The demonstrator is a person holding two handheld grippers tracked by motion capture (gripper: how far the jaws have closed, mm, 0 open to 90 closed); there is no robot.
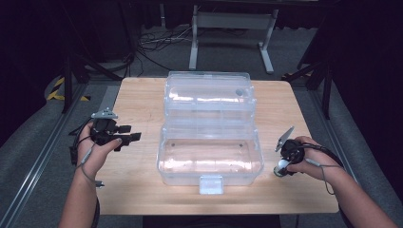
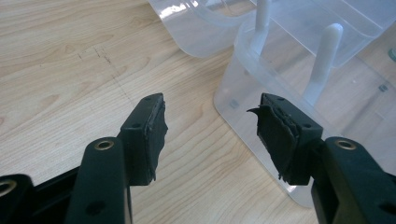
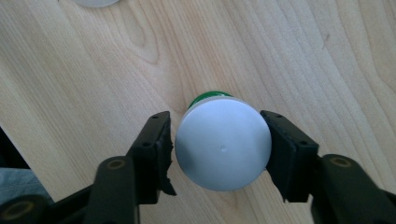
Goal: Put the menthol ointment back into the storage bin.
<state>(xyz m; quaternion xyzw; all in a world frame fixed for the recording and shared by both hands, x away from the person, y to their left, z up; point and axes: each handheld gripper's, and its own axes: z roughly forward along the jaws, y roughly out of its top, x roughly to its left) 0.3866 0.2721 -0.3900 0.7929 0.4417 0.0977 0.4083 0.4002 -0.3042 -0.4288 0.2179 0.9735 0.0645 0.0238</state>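
A small green container with a round grey cap (image 3: 223, 142) stands on the wooden table (image 1: 142, 190), to the right of a clear plastic box (image 1: 209, 164). My right gripper (image 3: 219, 140) points down over it, both pads against the sides of the cap; from above the cap (image 1: 281, 167) shows under that gripper (image 1: 280, 171). My left gripper (image 2: 210, 126) is open and holds nothing, level above the table just left of the box wall (image 2: 243, 107). In the high view this left gripper (image 1: 134, 137) hangs left of the box.
The box stands open mid-table with its tiered trays and lid (image 1: 207, 92) folded back and a white latch (image 1: 211, 184) at the front. A small grey round piece (image 1: 240, 92) lies in the rear tray. Table edges run close to both hands.
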